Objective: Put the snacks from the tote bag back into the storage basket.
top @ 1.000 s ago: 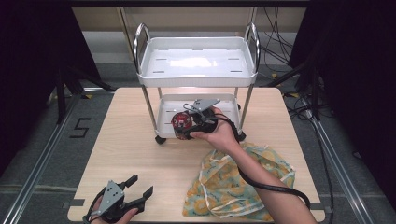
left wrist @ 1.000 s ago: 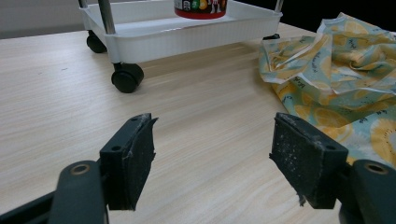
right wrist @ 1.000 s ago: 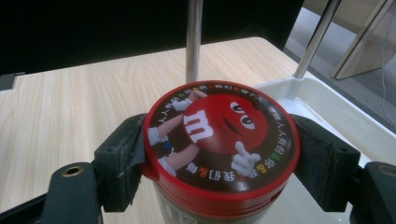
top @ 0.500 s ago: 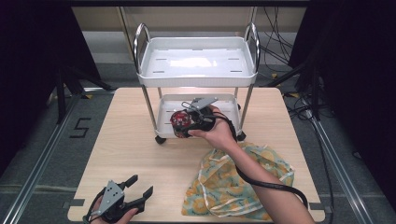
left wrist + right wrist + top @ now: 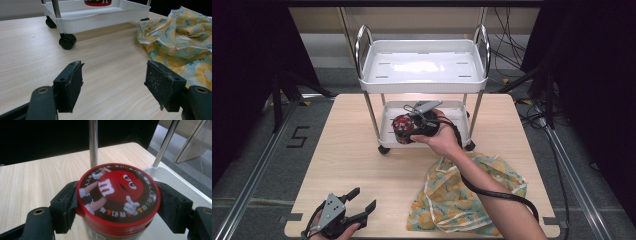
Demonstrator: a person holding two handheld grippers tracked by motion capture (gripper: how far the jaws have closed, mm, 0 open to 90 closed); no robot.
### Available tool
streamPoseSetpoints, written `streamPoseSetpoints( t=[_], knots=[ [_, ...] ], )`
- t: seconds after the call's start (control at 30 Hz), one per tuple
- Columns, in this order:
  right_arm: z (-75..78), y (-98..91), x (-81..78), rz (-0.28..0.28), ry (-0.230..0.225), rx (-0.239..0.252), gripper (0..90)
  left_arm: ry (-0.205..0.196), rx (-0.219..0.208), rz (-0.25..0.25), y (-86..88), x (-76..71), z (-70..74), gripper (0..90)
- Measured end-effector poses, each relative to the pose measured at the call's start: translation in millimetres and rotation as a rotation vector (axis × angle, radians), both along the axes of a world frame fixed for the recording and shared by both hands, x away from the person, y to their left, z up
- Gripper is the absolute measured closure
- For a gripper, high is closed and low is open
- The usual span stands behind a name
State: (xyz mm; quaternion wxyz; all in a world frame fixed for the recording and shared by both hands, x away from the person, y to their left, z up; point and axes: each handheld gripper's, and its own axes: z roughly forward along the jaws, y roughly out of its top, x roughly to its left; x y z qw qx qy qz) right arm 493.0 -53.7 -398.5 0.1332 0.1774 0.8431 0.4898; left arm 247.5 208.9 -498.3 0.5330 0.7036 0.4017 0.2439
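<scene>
Table [image 5: 362, 165]; right tool [image 5: 414, 131] grips candy tin [image 5: 117, 197], tin base hidden.

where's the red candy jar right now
The red candy jar sits clamped in the right gripper over the cart's lower tray, near its left post in the high view.

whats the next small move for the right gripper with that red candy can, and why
Probably lower the candy can onto the cart's lower tray and then open. The right gripper has both jaws clamped on its lid rim, and the can sits over the tray's near-left part, between the posts.
</scene>
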Motion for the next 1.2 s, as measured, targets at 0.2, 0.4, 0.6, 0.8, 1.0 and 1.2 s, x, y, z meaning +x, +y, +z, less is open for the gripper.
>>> streamPoseSetpoints(
  t=[0.2, 0.4, 0.6, 0.8, 1.0, 1.2],
  knots=[
    [-0.1, 3.7, 2.1, -0.011, 0.009, -0.006, 26.2, 0.000, -0.001, 0.000, 0.2, 0.2, -0.1, 29.2],
    [0.2, 9.0, 5.9, -0.009, 0.009, -0.002, 26.1, -0.001, 0.000, -0.001, 0.3, 0.0, 0.0, 29.2],
    [-0.6, 11.0, 8.8, -0.019, 0.019, -0.016, 26.2, 0.002, -0.001, -0.004, 0.7, 0.2, 0.0, 29.2],
    [-3.7, 14.5, 11.3, -0.023, 0.024, -0.006, 26.1, 0.002, 0.005, 0.003, 0.7, -0.3, 0.4, 29.2],
    [-5.1, 16.2, 12.3, 0.000, 0.030, 0.002, 26.1, -0.001, -0.001, -0.001, 0.4, 0.2, 0.1, 29.2],
    [-5.8, 19.2, 12.8, 0.000, 0.032, 0.003, 26.1, 0.000, -0.003, -0.002, 0.5, 0.4, 0.0, 29.2]
  ],
)
